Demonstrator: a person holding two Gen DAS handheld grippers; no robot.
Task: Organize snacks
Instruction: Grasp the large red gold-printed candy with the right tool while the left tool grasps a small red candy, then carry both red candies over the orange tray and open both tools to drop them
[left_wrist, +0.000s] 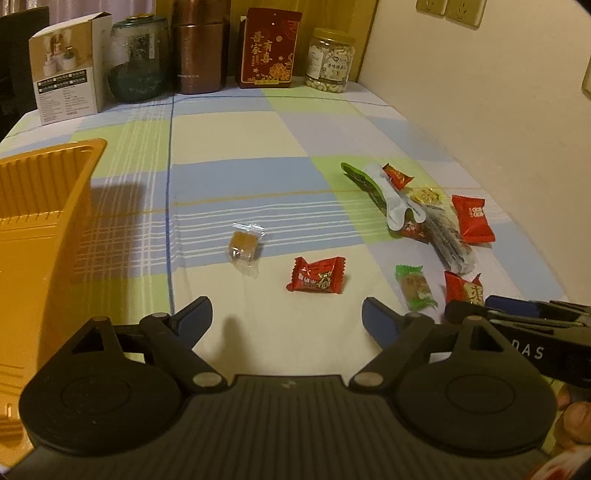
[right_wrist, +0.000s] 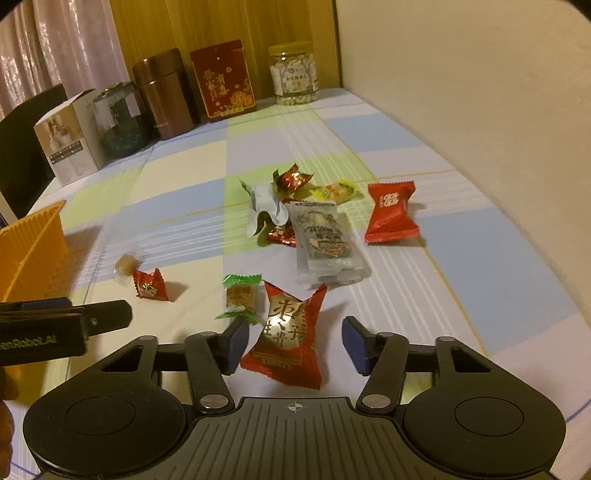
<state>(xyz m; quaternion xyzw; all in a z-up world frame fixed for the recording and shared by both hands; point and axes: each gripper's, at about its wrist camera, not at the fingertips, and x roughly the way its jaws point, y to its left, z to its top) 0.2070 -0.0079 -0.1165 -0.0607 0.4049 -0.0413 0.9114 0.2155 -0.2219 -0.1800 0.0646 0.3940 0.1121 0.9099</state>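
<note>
Tilting down over the cloth (right_wrist: 461, 266), the right gripper (right_wrist: 293, 343) stands half open around a red packet (right_wrist: 286, 332), pads apart from it; the left gripper (left_wrist: 286, 317) gapes wide, empty, short of a red candy (left_wrist: 318, 275), tray (left_wrist: 40, 206) at its left

Two wrist views, low, angled down, sharing the checked tablecloth (left_wrist: 280, 147) snacks

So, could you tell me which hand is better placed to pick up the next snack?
Right. The right gripper already has the big red candy between its open fingers, not yet pinched. The left gripper is open over bare cloth, short of the small red candy.
</note>
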